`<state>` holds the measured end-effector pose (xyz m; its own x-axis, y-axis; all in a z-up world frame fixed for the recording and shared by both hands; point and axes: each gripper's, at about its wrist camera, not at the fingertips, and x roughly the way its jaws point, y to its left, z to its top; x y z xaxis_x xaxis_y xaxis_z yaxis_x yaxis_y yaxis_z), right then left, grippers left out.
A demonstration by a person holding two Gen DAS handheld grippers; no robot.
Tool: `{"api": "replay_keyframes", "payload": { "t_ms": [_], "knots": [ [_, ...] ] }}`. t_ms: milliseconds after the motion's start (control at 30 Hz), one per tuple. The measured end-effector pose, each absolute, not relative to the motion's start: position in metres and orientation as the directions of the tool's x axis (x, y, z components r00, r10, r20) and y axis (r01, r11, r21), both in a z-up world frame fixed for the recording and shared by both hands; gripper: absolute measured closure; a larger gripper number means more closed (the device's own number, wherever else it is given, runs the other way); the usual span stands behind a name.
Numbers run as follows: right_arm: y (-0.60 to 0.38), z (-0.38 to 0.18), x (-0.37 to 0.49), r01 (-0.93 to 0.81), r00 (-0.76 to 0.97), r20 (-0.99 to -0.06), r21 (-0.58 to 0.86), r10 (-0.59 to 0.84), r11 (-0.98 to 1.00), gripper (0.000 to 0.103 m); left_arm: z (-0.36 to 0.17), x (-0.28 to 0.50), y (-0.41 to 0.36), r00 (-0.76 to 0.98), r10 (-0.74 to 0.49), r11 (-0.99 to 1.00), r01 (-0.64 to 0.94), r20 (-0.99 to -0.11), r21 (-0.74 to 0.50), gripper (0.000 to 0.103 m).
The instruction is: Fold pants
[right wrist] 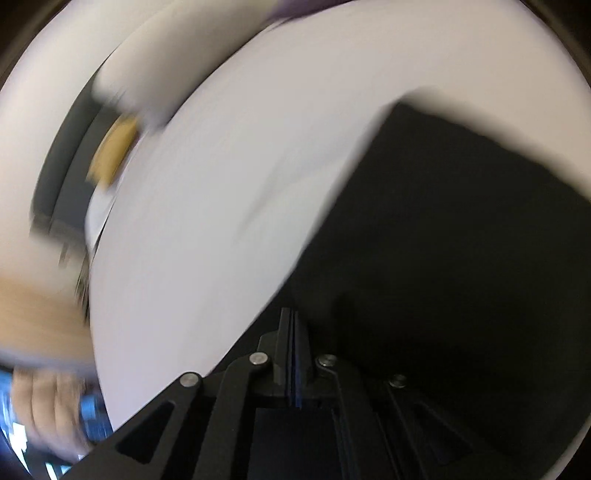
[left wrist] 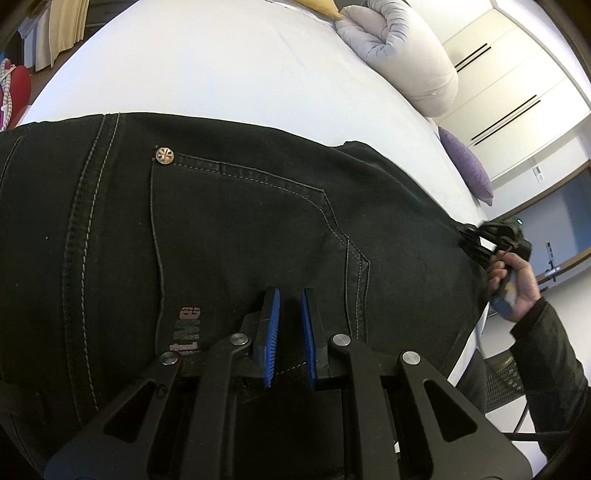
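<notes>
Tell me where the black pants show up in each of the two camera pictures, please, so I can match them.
Left wrist view: the black pants fill the middle and lower left, back pocket up, lying on the white bed.
Right wrist view: the black pants fill the right and lower right, blurred, their edge running diagonally across the bed.
Shared landmark: the white bed; also a yellow cushion, at the top in the left view, blurred at left in the right.

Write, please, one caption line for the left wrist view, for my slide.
Left gripper pinching the black jeans near the back pocket, spread on a white bed.
</notes>
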<state>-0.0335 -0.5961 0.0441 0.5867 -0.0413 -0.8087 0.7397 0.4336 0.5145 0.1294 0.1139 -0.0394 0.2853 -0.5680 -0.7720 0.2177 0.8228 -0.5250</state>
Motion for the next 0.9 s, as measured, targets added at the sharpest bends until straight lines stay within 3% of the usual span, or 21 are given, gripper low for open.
{"api": "replay_keyframes", "payload": {
  "t_ms": [100, 167, 267, 367, 433, 500, 667, 800, 900],
  "knots": [
    [-0.58, 0.074, -0.043, 0.661, 0.665, -0.747, 0.591, 0.003, 0.462, 0.099, -0.041, 0.127, 0.113, 0.291, -0.564, 0.826, 0.219, -0.773, -0.52, 0.091],
    [-0.542, 0.079, -0.035, 0.505, 0.72, -0.67, 0.686, 0.183, 0.525, 0.094, -0.041, 0.125, 0.111, 0.295, -0.555, 0.832, 0.226, -0.778, -0.507, 0.091],
    [-0.46, 0.068, -0.027, 0.297, 0.666, -0.597, 0.762, 0.447, 0.576, 0.087, -0.036, 0.123, 0.105, 0.296, -0.531, 0.847, 0.228, -0.794, -0.481, 0.091],
    [-0.406, 0.031, -0.018, 0.254, 0.548, -0.596, 0.787, 0.587, 0.562, 0.087, -0.027, 0.121, 0.099, 0.289, -0.508, 0.86, 0.228, -0.812, -0.456, 0.091],
    [-0.396, 0.001, -0.024, 0.331, 0.516, -0.647, 0.756, 0.562, 0.566, 0.103, -0.014, 0.119, 0.091, 0.278, -0.525, 0.847, 0.259, -0.804, -0.464, 0.091],
    [-0.405, -0.004, -0.03, 0.325, 0.563, -0.586, 0.805, 0.582, 0.496, 0.103, 0.004, 0.119, 0.075, 0.284, -0.55, 0.827, 0.314, -0.786, -0.465, 0.091],
    [-0.46, 0.003, -0.064, 0.408, 0.625, -0.612, 0.786, 0.485, 0.465, 0.103, 0.017, 0.142, 0.0, 0.219, -0.636, 0.743, 0.433, -0.74, -0.51, 0.091],
    [-0.48, 0.003, -0.072, 0.426, 0.651, -0.598, 0.797, 0.467, 0.427, 0.103, -0.013, 0.17, -0.069, 0.099, -0.647, 0.69, 0.499, -0.756, -0.524, 0.091],
    [-0.483, 0.005, -0.079, 0.424, 0.65, -0.613, 0.783, 0.45, 0.455, 0.103, -0.038, 0.188, -0.07, 0.07, -0.634, 0.696, 0.486, -0.771, -0.529, 0.091]
  ]
}}
